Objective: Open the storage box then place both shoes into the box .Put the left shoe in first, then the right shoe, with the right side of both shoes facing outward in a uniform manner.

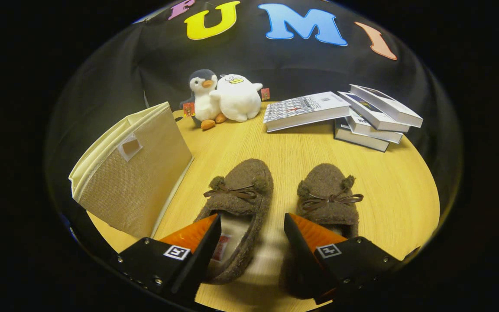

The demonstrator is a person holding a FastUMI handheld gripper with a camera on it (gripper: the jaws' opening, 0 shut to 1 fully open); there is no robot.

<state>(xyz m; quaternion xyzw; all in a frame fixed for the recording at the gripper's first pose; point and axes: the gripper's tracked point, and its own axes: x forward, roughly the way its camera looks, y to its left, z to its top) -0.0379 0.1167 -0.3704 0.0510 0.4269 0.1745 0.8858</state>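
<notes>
Underneath everything lies a round wooden table with a pale, fine-grained yellow top, backed by the booth's black cloth wall, which drapes down behind the far rim. The gripper hovers low over the near part of the table with its fingers spread wide and grasping nothing. Between and just ahead of them sit two brown fuzzy slippers, toes pointing away, each with a thin brown bow and small pompoms. The left slipper has its heel opening partly hidden by the left finger (a pale lining and a small red tag show inside it); the right slipper lies just beside it, apart by a strip of bare wood, its heel tucked behind the right finger. To the left of the slippers stands the beige fabric storage box, tilted, its flat side with a small label window facing the fingers. Beyond, near the far rim, a plush penguin leans against a white plush duck. To the right of them lies a loose stack of books, one book propped on the rest.
</notes>
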